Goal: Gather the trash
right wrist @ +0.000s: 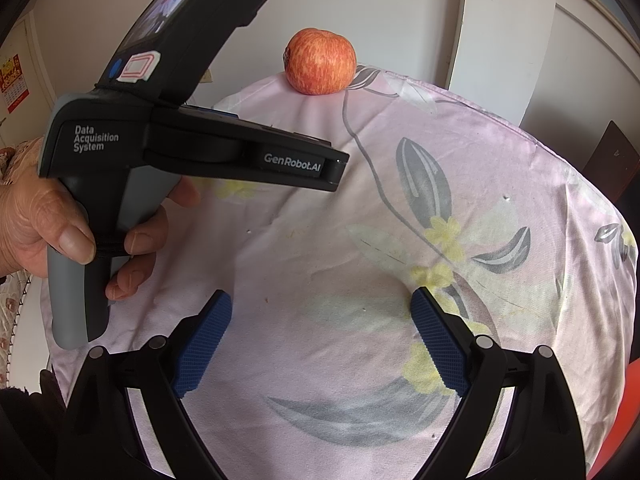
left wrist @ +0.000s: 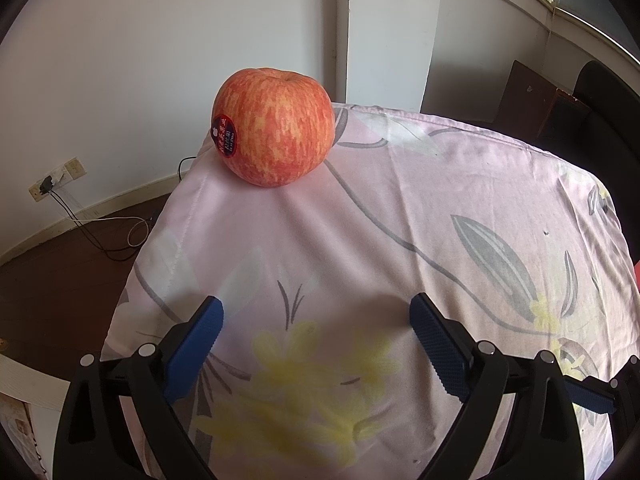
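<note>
Left wrist view: the left gripper (left wrist: 316, 320) hovers low over a table draped in a pink floral cloth (left wrist: 400, 220), its blue-padded fingers (left wrist: 200, 344) spread wide with nothing between them. An apple (left wrist: 274, 126) with a dark sticker on its side sits upright at the far corner of the cloth, well apart from the fingertips and close to the table's edge; beyond it are a white wall, a wall socket with trailing cables (left wrist: 100, 232) and dark floor. No wrapper, scrap or bin shows here, so the trash to be collected cannot be made out, unless the apple is meant to count. Right wrist view: the right gripper (right wrist: 320, 316) also stands wide apart and empty above the middle of the cloth. To its left a hand (right wrist: 52, 232) grips the handle of the left gripper's body, which reaches out over the cloth toward the apple, here seen small at the far rim. A few tiny specks lie on the cloth near the fingers, too small to identify. Judged from this, the step is still a search or an approach; it would go best by keeping the fingers parted, coming at the apple level from the near side, and closing gently so it is not nudged off the edge
</note>
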A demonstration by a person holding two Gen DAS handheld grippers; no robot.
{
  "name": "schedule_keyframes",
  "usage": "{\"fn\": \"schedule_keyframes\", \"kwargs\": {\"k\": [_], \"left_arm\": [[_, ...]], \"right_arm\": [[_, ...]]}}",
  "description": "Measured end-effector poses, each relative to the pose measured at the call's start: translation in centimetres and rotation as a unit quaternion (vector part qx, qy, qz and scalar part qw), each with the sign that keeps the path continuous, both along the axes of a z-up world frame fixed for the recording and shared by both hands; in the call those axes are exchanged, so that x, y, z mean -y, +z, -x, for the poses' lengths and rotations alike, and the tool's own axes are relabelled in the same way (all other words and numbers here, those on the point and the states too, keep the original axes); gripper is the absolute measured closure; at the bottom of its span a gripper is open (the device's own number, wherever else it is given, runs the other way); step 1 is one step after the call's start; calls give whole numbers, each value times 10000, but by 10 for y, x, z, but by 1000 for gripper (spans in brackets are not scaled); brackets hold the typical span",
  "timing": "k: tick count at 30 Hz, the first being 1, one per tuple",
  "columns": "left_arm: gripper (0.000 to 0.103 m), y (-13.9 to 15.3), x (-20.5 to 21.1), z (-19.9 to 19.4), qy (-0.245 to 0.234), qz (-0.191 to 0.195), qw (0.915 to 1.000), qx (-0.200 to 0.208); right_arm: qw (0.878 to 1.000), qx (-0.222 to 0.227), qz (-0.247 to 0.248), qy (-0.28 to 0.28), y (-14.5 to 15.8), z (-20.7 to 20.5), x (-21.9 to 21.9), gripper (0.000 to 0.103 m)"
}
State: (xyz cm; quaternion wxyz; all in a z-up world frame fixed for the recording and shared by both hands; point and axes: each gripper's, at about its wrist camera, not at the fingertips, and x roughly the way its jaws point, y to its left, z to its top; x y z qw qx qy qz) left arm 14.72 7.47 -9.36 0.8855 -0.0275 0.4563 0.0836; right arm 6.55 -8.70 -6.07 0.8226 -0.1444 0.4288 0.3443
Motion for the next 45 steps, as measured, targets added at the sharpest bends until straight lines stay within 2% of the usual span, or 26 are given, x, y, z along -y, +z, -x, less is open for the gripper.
{"fn": "schedule_keyframes", "kwargs": {"k": [45], "left_arm": [[9,0,2,0,-16,14,10000,-7]], "right_arm": [[10000,0,0,-1,0,0,0,12]]}}
